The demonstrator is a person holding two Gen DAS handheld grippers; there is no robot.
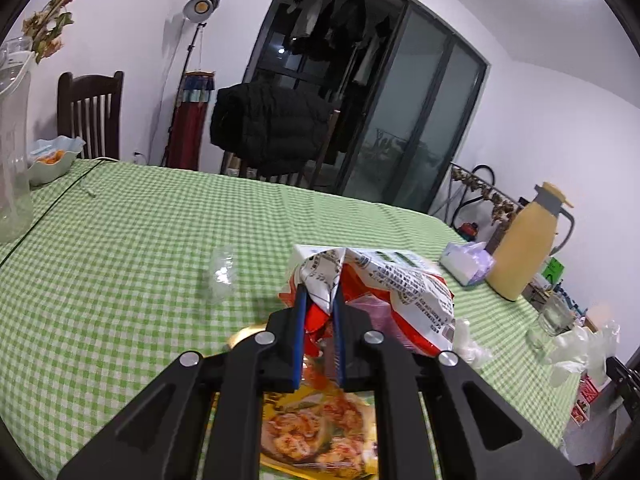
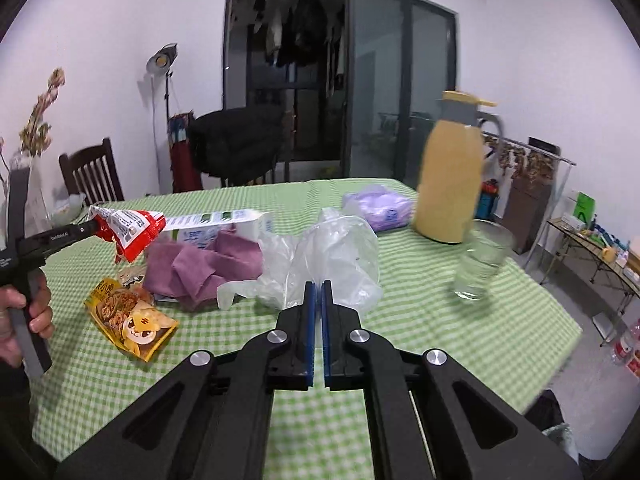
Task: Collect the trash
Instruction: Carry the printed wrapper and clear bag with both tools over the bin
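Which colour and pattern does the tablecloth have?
The tablecloth is green and white checked, clearest in the left wrist view.

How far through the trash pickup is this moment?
Early. No bin shows. The left gripper holds the red-and-white wrapper lifted; the right gripper pinches the clear plastic bag. The yellow snack packet lies on the tablecloth.

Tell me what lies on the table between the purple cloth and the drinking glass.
In the right wrist view, a crumpled clear plastic bag lies between the purple cloth and the drinking glass; the right gripper is shut on its near edge.
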